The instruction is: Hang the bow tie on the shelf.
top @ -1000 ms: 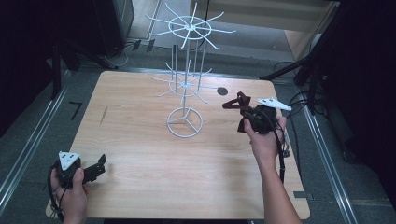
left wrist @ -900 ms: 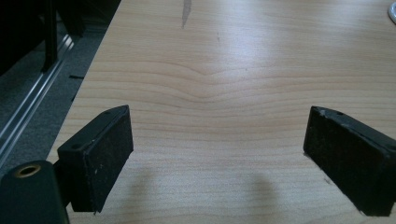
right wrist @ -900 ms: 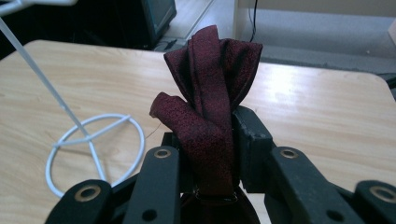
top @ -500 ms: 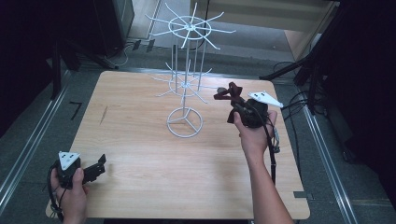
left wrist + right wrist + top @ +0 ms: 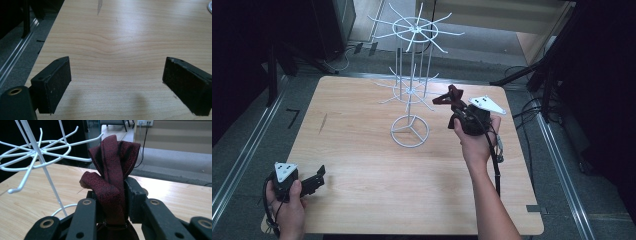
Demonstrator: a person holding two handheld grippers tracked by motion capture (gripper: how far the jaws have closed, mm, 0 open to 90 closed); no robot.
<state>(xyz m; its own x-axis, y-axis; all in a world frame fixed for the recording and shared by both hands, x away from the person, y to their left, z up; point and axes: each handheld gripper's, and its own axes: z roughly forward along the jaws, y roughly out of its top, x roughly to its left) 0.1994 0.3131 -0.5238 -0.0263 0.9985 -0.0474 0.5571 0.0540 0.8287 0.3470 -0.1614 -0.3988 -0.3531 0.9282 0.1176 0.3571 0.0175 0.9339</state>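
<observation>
I saw a dark maroon fabric piece (image 5: 112,177), faintly speckled, betw. the black right gripper (image 5: 113,202) pads. The wire rack (image 5: 411,90) was white. The table (image 5: 362,165) was light wood w/ wavy grain. The left gripper (image 5: 117,87) was black too, w/ a grey plate.

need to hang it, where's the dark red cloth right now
The dark red cloth is clamped in the right gripper, above the table's right side, just right of the white wire rack.
</observation>
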